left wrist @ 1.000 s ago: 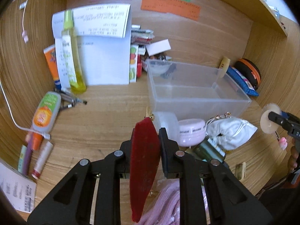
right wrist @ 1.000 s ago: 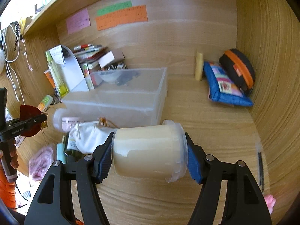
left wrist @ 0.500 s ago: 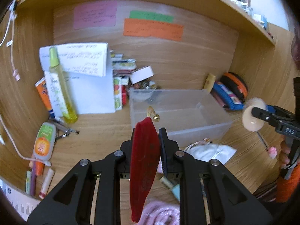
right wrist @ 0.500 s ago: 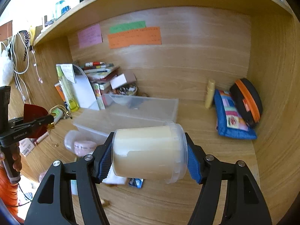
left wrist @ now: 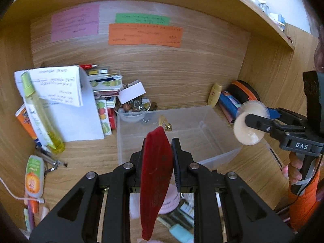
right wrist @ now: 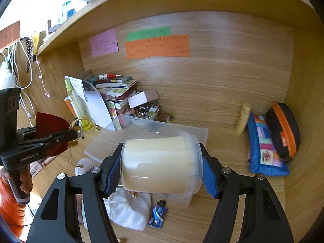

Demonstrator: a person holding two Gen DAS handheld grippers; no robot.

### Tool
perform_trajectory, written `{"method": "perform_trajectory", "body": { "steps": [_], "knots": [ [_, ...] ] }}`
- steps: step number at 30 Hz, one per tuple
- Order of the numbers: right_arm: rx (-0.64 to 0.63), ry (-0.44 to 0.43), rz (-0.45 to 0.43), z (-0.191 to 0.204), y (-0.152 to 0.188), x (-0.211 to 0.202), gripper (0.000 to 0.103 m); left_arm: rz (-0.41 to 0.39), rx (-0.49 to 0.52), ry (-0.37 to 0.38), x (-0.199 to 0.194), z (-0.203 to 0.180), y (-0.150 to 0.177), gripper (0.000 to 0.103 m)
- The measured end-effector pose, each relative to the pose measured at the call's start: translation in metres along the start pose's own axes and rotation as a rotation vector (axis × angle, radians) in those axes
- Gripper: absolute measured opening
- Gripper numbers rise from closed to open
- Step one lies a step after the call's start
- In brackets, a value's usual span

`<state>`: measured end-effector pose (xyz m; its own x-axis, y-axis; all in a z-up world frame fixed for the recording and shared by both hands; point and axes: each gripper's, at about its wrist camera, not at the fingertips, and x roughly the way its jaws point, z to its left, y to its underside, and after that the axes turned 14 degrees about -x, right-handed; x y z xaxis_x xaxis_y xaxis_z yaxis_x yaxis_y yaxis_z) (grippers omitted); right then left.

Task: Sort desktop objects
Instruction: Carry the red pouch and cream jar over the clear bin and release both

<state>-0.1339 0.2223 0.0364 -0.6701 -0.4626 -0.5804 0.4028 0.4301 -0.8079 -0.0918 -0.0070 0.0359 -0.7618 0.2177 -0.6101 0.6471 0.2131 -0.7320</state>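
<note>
My left gripper (left wrist: 158, 151) is shut on a flat dark red pouch (left wrist: 156, 180) with a gold charm (left wrist: 168, 127) at its tip, held above the desk in front of the clear plastic bin (left wrist: 218, 141). In the right wrist view the same left gripper (right wrist: 66, 136) and red pouch (right wrist: 48, 121) hang at the left. My right gripper (right wrist: 162, 162) is shut on a cream-filled clear jar (right wrist: 158, 164) lying sideways between the blue pads, above the clear bin (right wrist: 141, 127). The left wrist view shows the jar (left wrist: 250, 125) end-on at the right.
Books, papers and a bowl of trinkets (right wrist: 144, 110) crowd the back left. A yellow spray bottle (left wrist: 40, 117) and tubes (left wrist: 34, 174) lie left. A blue pouch (right wrist: 263, 145), black-orange case (right wrist: 283, 129) and beige tube (right wrist: 243, 117) sit right. A white bag (right wrist: 129, 208) and small packet (right wrist: 158, 216) lie below.
Both grippers have risen and pulled back with their loads, so the desk items look lower and farther. The bin now lies under both. Neither grip changed.
</note>
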Motion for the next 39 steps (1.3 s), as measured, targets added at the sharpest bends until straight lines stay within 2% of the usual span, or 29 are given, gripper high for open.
{"method": "perform_trajectory", "body": {
  "steps": [9,26,32,39],
  "knots": [
    [-0.019,-0.022,0.073,-0.003,-0.011,0.046,0.064,0.076,0.020,-0.016,0.048,-0.007,-0.010,0.020],
    [-0.100,-0.064,0.271,0.012,0.006,0.138,0.064,0.253,-0.010,-0.051,0.137,0.013,-0.012,0.020],
    [-0.105,-0.051,0.313,0.012,0.013,0.153,0.064,0.288,0.020,-0.083,0.154,0.013,-0.004,0.020],
    [-0.155,-0.016,0.322,0.019,0.014,0.157,0.064,0.311,0.057,-0.107,0.162,0.007,0.002,0.020]
  ]
}}
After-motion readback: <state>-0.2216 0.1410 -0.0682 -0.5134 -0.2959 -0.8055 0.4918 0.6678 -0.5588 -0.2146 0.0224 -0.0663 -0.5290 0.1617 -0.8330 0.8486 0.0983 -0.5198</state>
